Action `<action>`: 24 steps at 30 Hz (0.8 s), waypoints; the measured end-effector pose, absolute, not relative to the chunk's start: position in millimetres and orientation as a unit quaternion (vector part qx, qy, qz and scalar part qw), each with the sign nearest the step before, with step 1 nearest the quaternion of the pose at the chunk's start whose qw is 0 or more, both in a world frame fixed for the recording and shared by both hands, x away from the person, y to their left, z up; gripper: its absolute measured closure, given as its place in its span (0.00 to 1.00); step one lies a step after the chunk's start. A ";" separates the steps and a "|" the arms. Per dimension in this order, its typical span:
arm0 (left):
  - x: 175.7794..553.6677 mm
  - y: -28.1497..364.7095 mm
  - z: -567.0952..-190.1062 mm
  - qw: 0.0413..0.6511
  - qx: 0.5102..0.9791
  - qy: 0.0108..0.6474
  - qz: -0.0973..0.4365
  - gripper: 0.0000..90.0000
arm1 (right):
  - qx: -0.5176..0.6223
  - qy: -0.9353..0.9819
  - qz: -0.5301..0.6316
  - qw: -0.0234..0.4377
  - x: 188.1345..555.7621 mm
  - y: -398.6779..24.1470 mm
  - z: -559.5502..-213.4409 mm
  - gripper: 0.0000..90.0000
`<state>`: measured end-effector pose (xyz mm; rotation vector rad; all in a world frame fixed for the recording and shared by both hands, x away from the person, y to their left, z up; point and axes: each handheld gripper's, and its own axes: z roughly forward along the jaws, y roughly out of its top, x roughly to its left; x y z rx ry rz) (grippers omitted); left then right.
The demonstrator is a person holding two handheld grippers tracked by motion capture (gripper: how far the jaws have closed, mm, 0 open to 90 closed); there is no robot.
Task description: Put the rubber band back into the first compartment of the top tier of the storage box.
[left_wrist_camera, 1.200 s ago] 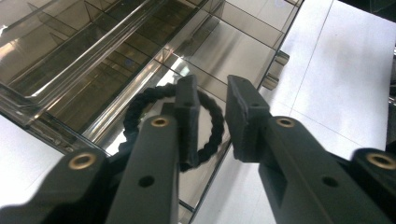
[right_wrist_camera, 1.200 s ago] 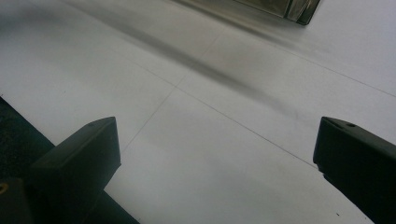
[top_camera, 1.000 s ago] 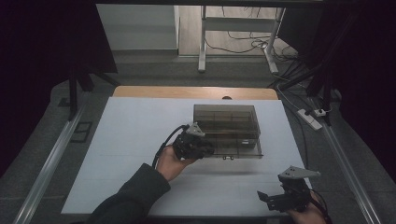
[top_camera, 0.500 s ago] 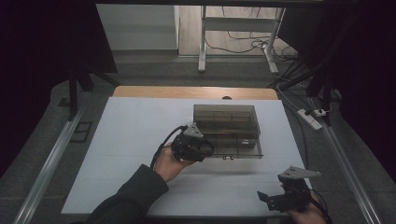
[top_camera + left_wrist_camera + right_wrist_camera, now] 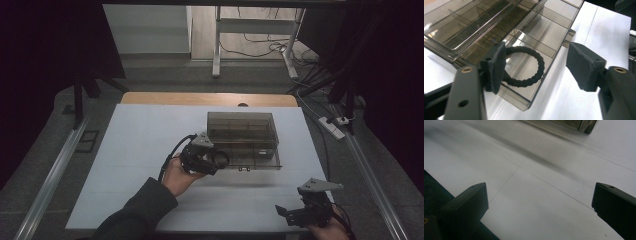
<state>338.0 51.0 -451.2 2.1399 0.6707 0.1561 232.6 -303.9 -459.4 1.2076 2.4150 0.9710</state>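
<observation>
your left gripper (image 5: 535,65) hangs over the front left corner of the smoky transparent plastic organiser box with internal dividers (image 5: 250,137). its jaws have just been opening and now stand well apart, with nothing pressed between the pads. the black braided elastic hair ring (image 5: 524,66) lies flat in the near corner compartment of the pulled-out tray, partly hidden behind the left pad (image 5: 496,66); whether that pad touches it cannot be told.

the step in hand appears to be the release of the ring into that compartment. to finish it well, lift the left gripper straight up and back toward you, with the jaws kept wide, so that the left pad does not snag the braid and drag the ring over the divider. check that the ring rests wholly inside one compartment before you move off.

the clear front wall of the tray stands just below the jaws; avoid knocking it, since the light box may slide on the white table surface (image 5: 150,150).

your right gripper (image 5: 300,215) rests at the near right edge of the table, jaws wide and empty, well apart from the box.
</observation>
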 end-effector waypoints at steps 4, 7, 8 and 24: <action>338.1 54.9 -449.6 0.443 0.851 0.277 0.052 0.31 | 0.417 0.834 0.335 0.135 232.6 -304.1 -459.3 0.00; 338.2 57.5 -448.5 0.447 0.847 0.284 0.046 0.26 | 0.417 0.833 0.337 0.135 232.8 -304.4 -459.3 0.00; 338.2 58.3 -448.3 0.447 0.847 0.285 0.046 0.25 | 0.417 0.833 0.338 0.134 232.8 -304.5 -459.4 0.00; 329.1 58.5 -446.5 0.440 0.856 0.267 0.038 0.11 | 0.417 0.832 0.342 0.131 232.5 -305.3 -458.9 0.00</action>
